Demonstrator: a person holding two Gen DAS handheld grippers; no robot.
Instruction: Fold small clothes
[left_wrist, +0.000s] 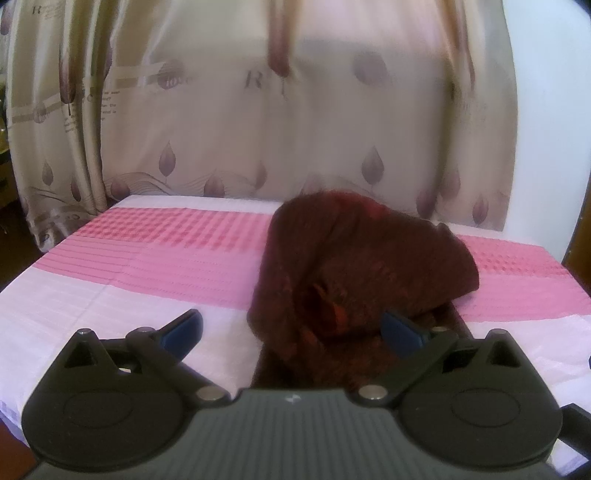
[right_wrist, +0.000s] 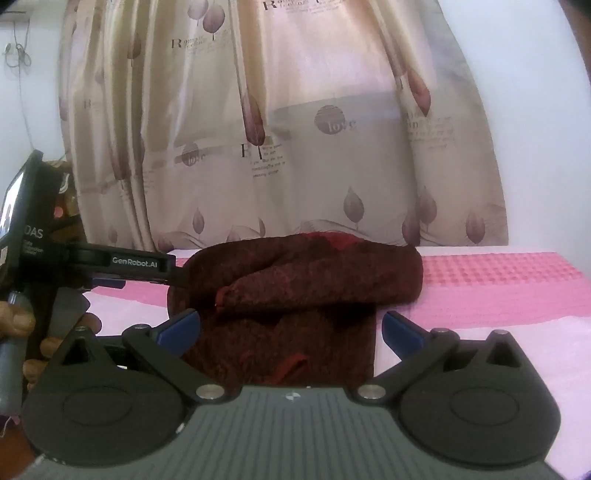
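one maroon cloth (right_wrist: 295, 291), two spread claws (left_wrist: 291, 332) (right_wrist: 291, 330)

"GenRobot.AI" on left gripper (right_wrist: 177, 275); "love" on curtain (right_wrist: 332, 122)

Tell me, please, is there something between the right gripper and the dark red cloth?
Nothing visible. The right gripper is open, and the cloth lies directly ahead, between its fingers, on the pink sheet. The left gripper is at the cloth's left edge, beside the path, not in it.
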